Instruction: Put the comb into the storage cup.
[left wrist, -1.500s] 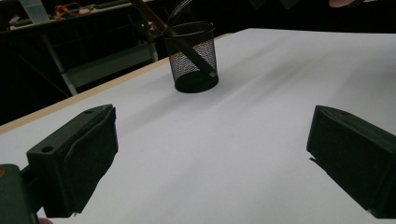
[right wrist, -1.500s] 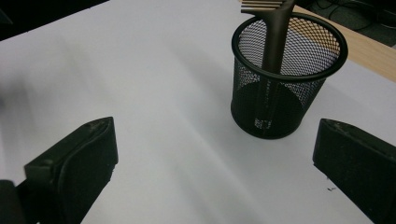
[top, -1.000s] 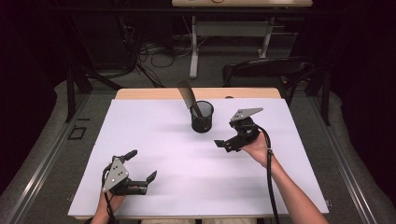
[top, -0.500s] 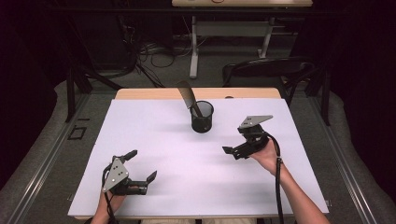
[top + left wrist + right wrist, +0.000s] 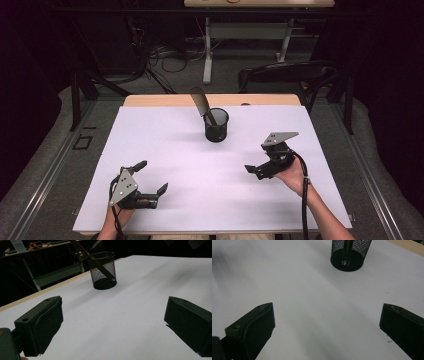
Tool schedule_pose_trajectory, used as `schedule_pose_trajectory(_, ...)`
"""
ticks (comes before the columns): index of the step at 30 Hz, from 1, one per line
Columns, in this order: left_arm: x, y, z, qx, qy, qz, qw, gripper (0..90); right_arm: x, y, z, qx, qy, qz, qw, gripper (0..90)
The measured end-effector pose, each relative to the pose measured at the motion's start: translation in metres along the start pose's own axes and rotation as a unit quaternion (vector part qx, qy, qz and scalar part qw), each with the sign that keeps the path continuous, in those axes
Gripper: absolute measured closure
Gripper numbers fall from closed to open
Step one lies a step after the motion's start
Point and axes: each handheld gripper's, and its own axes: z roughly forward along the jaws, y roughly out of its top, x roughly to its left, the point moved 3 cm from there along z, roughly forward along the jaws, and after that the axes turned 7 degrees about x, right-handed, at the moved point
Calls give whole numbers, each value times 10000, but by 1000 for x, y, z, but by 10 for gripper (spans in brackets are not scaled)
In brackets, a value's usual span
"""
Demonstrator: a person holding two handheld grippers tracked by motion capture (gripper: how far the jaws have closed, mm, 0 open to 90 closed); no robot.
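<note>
A table with a wooden far edge, covered by a white sheet. A black mesh cup stands on the sheet, far of centre.

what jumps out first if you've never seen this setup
A black mesh cup stands alone near the far middle of the white table, with a brown spatula-like tool leaning out of it. Nearer the person, the left gripper and right gripper are both open, holding nothing.
</note>
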Motion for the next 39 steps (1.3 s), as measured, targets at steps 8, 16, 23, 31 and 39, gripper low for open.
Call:
schedule_pose_trajectory(8,0,0,0,3,5,0,10000,20,2,-15,-6,11,-74,44,10000,0)
schedule_pose_trajectory(16,0,0,0,8,11,-4,10000,20,4,-30,-9,24,-104,96,9999,0)
schedule_pose_trajectory(23,0,0,0,7,16,-6,10000,20,6,-41,-12,-68,-153,155,9997,0)
schedule_pose_trajectory(31,0,0,0,10,17,-3,10000,20,7,-51,-15,-172,-216,212,9994,0)
schedule_pose_trajectory(39,0,0,-1,7,21,-11,10000,20,10,-61,-20,-338,-304,243,9987,0)
